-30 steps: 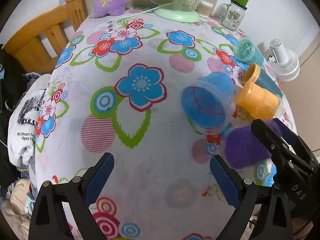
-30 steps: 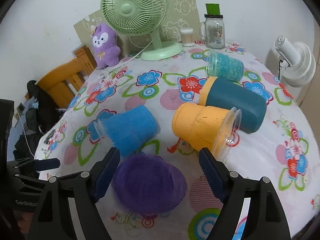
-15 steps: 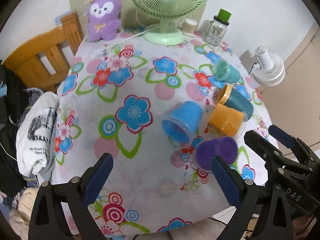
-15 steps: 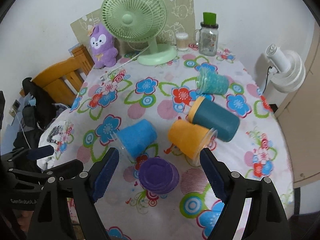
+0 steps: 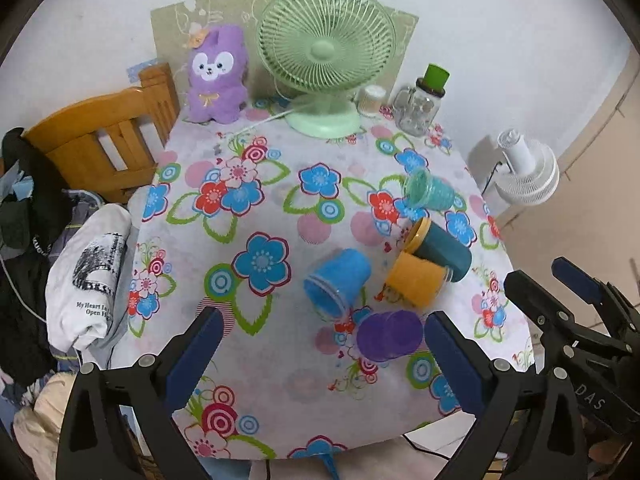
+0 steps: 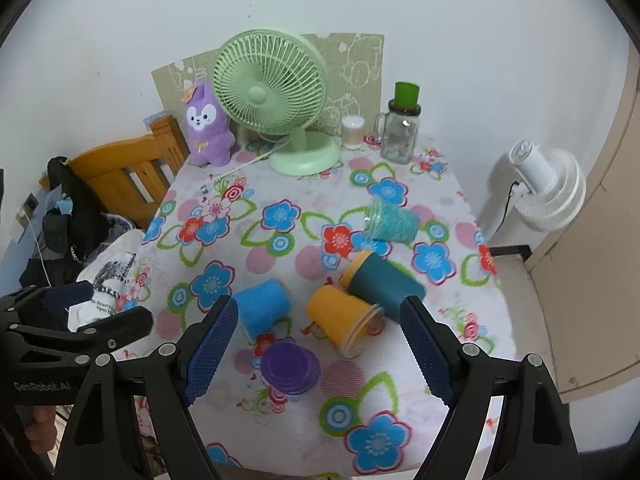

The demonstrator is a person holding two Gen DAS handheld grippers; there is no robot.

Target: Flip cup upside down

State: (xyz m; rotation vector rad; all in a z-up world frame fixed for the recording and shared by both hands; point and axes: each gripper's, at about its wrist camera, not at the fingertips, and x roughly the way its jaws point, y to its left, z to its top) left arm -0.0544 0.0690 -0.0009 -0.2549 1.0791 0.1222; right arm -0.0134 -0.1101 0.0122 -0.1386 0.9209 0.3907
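Note:
A purple cup stands upside down near the table's front edge. A blue cup, an orange cup, a dark teal cup and a light teal cup lie on their sides behind it. My left gripper is open and empty, held high above the front of the table. My right gripper is open and empty, high above the purple cup.
A flowered tablecloth covers the table. At the back stand a green fan, a purple plush toy, a glass jar and a small container. A wooden chair and clothes are at the left, a white fan at the right.
Both grippers have pulled back and up from the table, so the cups look smaller and farther. The purple cup stays upside down where it was; the other cups have not moved.

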